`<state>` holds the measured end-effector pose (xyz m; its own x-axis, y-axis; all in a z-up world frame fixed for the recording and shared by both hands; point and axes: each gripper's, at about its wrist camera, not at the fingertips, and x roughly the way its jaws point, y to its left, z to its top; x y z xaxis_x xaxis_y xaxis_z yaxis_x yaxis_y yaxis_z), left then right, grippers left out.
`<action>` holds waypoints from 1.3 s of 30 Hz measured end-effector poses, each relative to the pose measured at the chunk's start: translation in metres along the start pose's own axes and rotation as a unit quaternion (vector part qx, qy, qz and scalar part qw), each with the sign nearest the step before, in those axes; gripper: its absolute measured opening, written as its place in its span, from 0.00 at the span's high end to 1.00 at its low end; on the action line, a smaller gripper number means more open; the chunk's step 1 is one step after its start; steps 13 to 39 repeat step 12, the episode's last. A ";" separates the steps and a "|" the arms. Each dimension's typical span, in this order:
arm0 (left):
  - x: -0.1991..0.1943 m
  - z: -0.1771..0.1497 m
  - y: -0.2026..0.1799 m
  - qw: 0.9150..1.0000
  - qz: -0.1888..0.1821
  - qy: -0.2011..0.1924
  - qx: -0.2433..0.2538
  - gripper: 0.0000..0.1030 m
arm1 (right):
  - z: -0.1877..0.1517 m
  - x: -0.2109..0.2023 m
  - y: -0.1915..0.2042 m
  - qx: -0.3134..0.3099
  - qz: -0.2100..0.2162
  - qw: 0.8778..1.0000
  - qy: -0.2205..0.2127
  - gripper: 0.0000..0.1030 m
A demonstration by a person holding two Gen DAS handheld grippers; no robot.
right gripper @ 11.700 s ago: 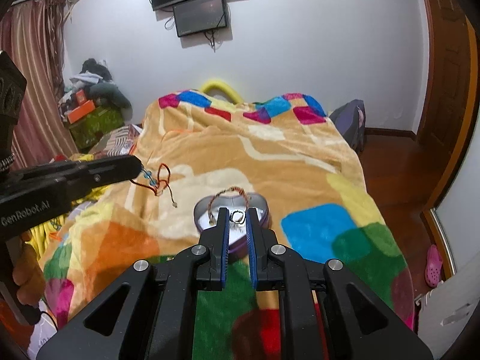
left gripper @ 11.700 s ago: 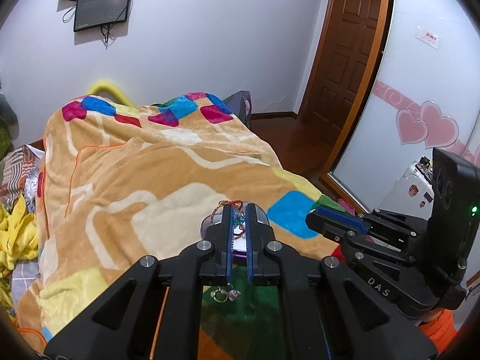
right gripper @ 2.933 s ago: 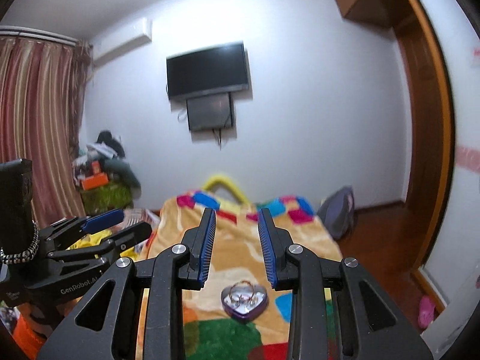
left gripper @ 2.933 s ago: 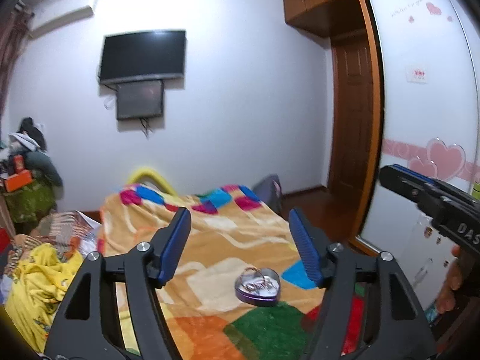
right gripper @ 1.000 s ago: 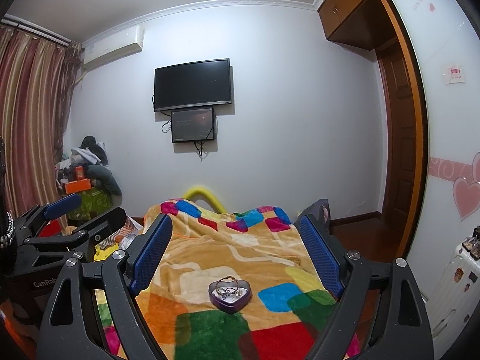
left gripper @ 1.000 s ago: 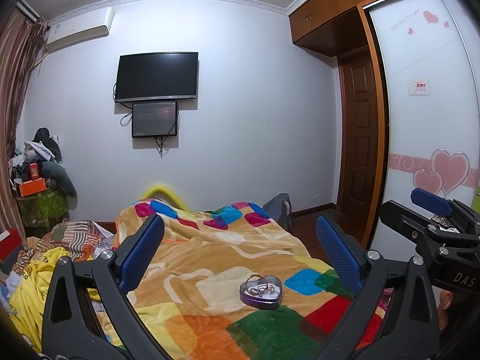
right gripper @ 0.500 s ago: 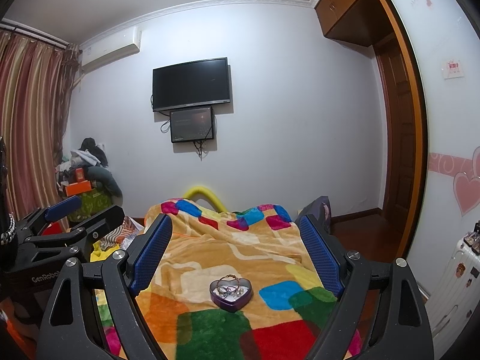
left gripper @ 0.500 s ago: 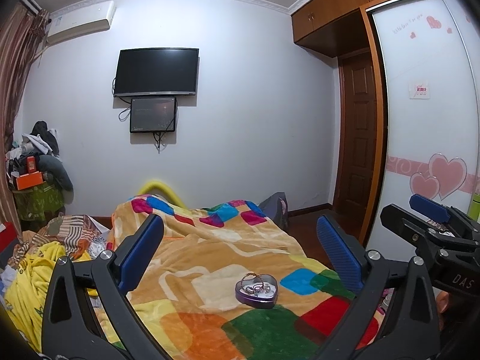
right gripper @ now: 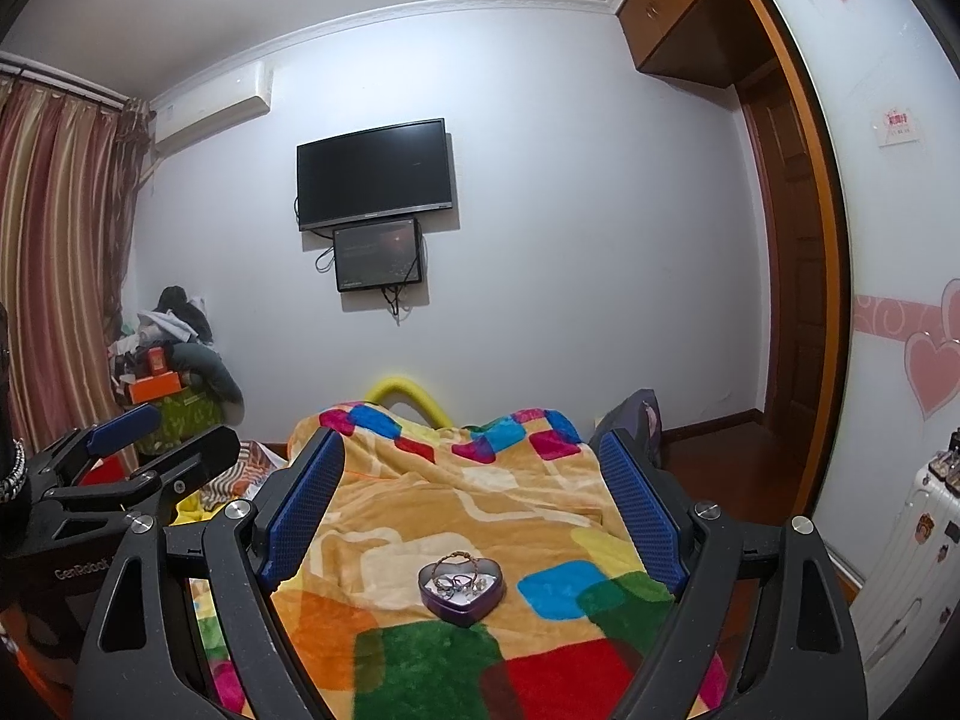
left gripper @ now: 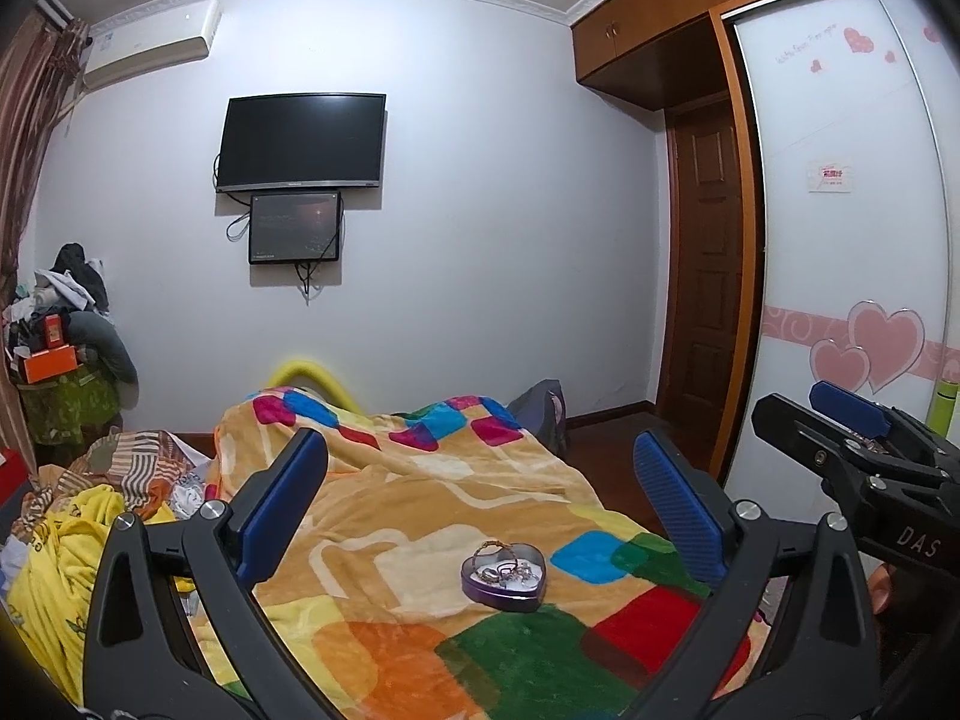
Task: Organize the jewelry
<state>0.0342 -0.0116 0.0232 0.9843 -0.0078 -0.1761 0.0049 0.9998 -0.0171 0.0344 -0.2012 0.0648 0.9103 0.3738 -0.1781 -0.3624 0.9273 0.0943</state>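
Left wrist view puts the tin (left gripper: 503, 578) on the blanket (left gripper: 420, 498), low on the bed, and the right wrist view shows it too (right gripper: 460, 589). It is a purple heart, open on top, with a bracelet and some rings lying inside; I cannot tell the small pieces apart. I judge the sorting done, since I see no loose jewelry on the blanket around it. It sits on a flat patch of the cover, which I judge keeps it level.

My left claw (left gripper: 480, 510) is spread wide and empty, well apart from the tin. My right claw (right gripper: 474, 510) is likewise wide and holds nothing. Each shows at the edge of the other's view, left (right gripper: 156, 450) and right (left gripper: 840, 414). I hold both high and back so nothing can knock the tin.

Nearly twelve seconds ago both claws were pinched narrow right over the tin, and a red cord bracelet hung from the left one. Half a second ago the scene was almost as it is now
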 end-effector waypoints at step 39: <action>0.003 -0.003 -0.002 1.000 0.003 0.002 0.001 0.00 | -0.003 0.001 -0.002 0.001 -0.001 1.000 0.002 0.18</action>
